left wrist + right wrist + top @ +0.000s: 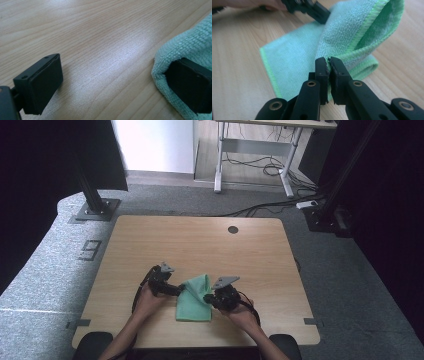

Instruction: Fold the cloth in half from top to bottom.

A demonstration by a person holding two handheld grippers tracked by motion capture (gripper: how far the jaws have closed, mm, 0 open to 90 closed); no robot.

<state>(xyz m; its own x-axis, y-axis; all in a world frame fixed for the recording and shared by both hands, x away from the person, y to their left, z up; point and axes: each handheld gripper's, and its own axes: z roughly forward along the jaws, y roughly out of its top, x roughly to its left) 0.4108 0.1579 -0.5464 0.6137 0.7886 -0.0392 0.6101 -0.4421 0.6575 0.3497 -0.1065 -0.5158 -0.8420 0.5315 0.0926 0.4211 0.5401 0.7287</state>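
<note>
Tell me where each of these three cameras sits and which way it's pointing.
High view: above the person's side, facing forward and down on the table; forearms, left gripper, right gripper.
Left gripper view: on the left gripper, facing the tabletop; jaws wide apart, one against the green cloth.
Right gripper view: on the right gripper, jaws pinching the cloth's raised edge.
All share the cloth.

Black claws, brass-ringed pivot screws, grey three-cornered top plates, black trailing cables
</note>
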